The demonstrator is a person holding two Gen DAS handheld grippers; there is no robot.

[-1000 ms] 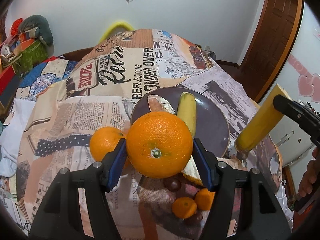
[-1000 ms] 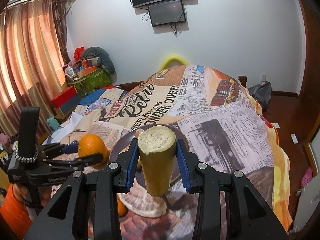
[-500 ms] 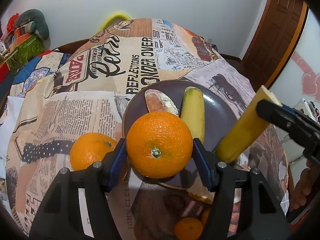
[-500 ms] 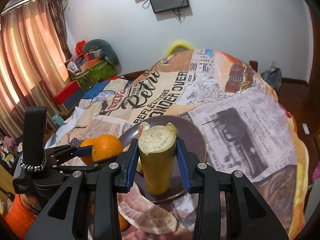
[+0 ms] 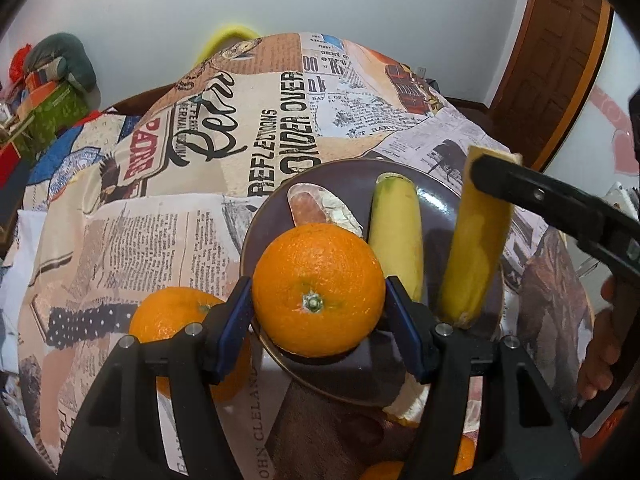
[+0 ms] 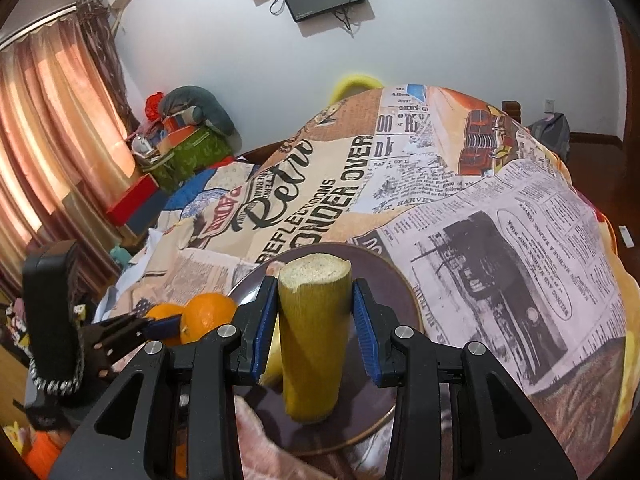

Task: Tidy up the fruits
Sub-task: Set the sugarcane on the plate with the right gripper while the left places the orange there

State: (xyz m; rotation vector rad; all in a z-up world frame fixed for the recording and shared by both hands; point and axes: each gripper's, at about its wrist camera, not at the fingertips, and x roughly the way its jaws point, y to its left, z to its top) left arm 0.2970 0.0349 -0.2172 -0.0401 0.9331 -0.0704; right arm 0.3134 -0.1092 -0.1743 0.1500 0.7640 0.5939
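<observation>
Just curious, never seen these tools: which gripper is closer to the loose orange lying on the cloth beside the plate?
Left. The left gripper, clamping its own orange, sits right beside the loose orange. The right gripper, holding a yellow stalk, is over the plate's far side.

You see a bright orange round fruit (image 5: 318, 294), two yellow peeled stalk pieces (image 5: 396, 236) (image 6: 314, 336), a dark purple round plate (image 5: 434, 200), blue gripper pads (image 6: 262, 330), and a beige newspaper-print bedspread (image 5: 168, 236) with black lettering.
</observation>
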